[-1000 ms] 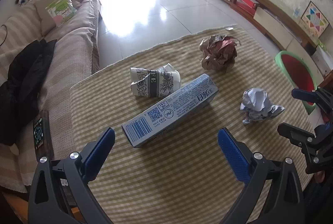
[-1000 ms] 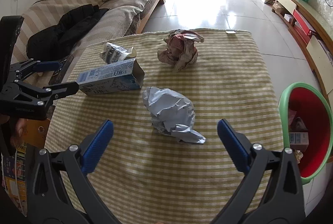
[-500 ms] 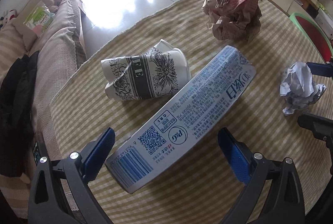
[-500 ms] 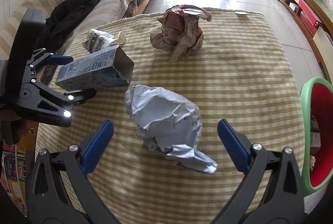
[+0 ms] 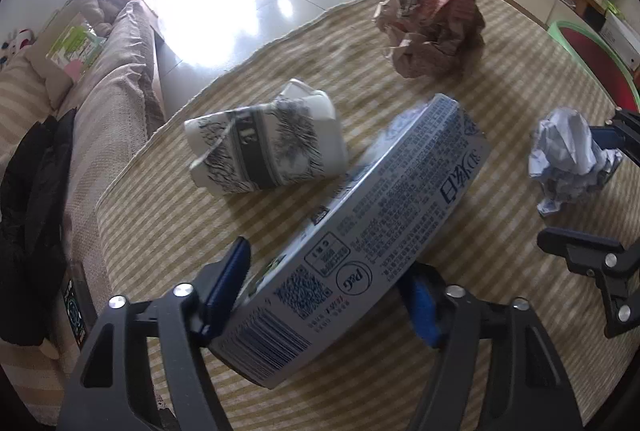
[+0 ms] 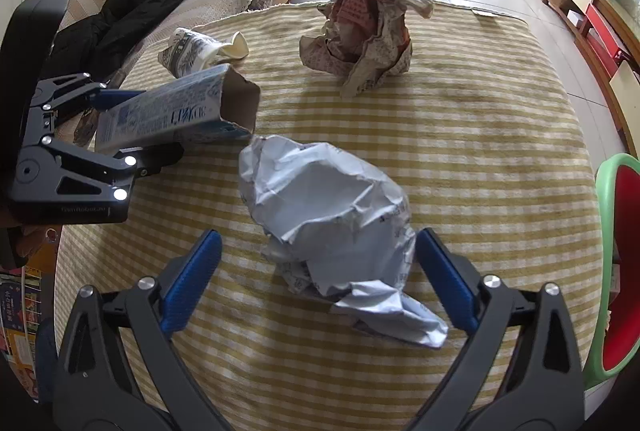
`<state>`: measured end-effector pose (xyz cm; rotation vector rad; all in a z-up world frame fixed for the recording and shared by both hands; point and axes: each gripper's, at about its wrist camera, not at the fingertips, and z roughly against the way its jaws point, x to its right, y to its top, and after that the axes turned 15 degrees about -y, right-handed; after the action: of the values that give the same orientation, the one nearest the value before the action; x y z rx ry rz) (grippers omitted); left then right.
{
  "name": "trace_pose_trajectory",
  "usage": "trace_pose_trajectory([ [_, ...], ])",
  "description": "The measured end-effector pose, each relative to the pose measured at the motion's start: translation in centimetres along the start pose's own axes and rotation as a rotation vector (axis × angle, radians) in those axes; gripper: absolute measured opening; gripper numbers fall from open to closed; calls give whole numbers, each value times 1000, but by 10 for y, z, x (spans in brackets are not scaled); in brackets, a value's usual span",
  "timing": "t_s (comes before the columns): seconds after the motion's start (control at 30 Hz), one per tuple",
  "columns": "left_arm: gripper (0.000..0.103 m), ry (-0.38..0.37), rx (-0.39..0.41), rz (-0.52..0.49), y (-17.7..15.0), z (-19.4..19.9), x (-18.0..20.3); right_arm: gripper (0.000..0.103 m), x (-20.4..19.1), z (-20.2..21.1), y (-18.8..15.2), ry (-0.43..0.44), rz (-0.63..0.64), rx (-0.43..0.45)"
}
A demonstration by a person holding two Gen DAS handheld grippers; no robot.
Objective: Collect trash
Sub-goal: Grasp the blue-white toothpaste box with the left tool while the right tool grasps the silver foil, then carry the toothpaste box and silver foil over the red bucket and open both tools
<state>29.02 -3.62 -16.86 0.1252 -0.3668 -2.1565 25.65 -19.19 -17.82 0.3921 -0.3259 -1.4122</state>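
Blue pads of the left hand-held gripper [image 5: 324,295] pinch the barcode end of the toothpaste carton [image 5: 360,263], whose open far end tips up off the striped cloth on the desk [image 6: 460,135]. To my eye this is the pick-up step, and it will go best if the grip stays square across the carton's narrow sides, since an empty box like that will likely crush or swivel if squeezed near one corner. Lift it straight before swinging toward the bin.

On the other side, the right hand-held gripper [image 6: 316,271] stands wide, its pads either side of the crumpled white paper [image 6: 332,219] but not touching it. It looks ready to close; pushing a little further forward first would catch the body of the ball rather than its loose tail.

Beyond the carton lies the flattened printed cup [image 5: 268,147], toward the sofa-side edge, and the brown paper wad [image 6: 360,35] sits near the far edge. The green-rimmed bin [image 6: 608,259] stands off the right edge.
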Motion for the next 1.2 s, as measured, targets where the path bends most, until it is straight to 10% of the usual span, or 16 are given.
trace_pose_trajectory([
  [0.13,54,-40,-15,-21,-3,6,16,59,4,5,-1,21,-3,-4],
  [0.47,45,-136,92,79,-24,46,44,57,15,36,-8,34,-21,27],
  [1.2,44,-75,352,189,-45,141,70,57,41,143,-18,45,-64,216],
])
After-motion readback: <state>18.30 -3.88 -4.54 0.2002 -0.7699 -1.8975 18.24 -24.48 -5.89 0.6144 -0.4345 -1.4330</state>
